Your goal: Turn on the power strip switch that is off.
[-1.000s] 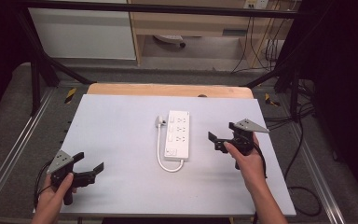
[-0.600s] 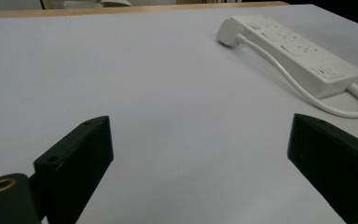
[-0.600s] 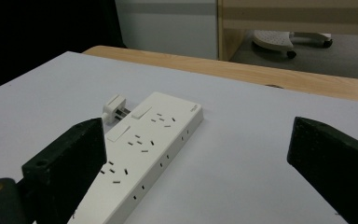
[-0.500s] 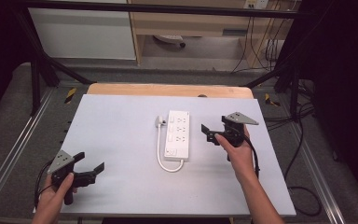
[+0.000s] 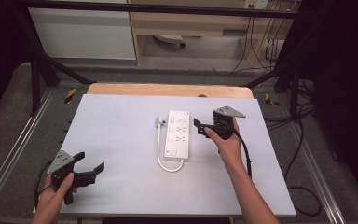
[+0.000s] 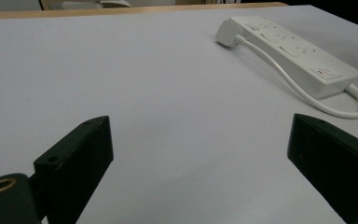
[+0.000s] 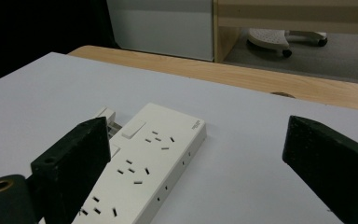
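Note:
A white power strip [image 5: 178, 135] lies mid-table, its white cable [image 5: 161, 156] looping from the near end back to the plug [image 5: 160, 121] beside its far left corner. My right gripper [image 5: 200, 128] hovers just right of the strip and points at it. Its jaws are open and have just been closing slightly, with nothing between them. In the right gripper view the strip [image 7: 144, 163] lies low and ahead, behind the left jaw of that gripper [image 7: 196, 172]. My left gripper [image 5: 91, 161] rests open at the near left corner. Its own view shows the strip [image 6: 289, 46] far off to the right.
The white table surface [image 5: 121, 116] ends at a wooden strip [image 5: 168, 90] along the far edge. Metal frame rails [image 5: 9, 154] run down both sides. A black cable [image 5: 247, 154] trails from my right gripper, and more cables [image 5: 303, 186] lie on the floor at right.
My right hand has carried its gripper leftward, from the table's right side up to the power strip. The left gripper has stayed where it was.

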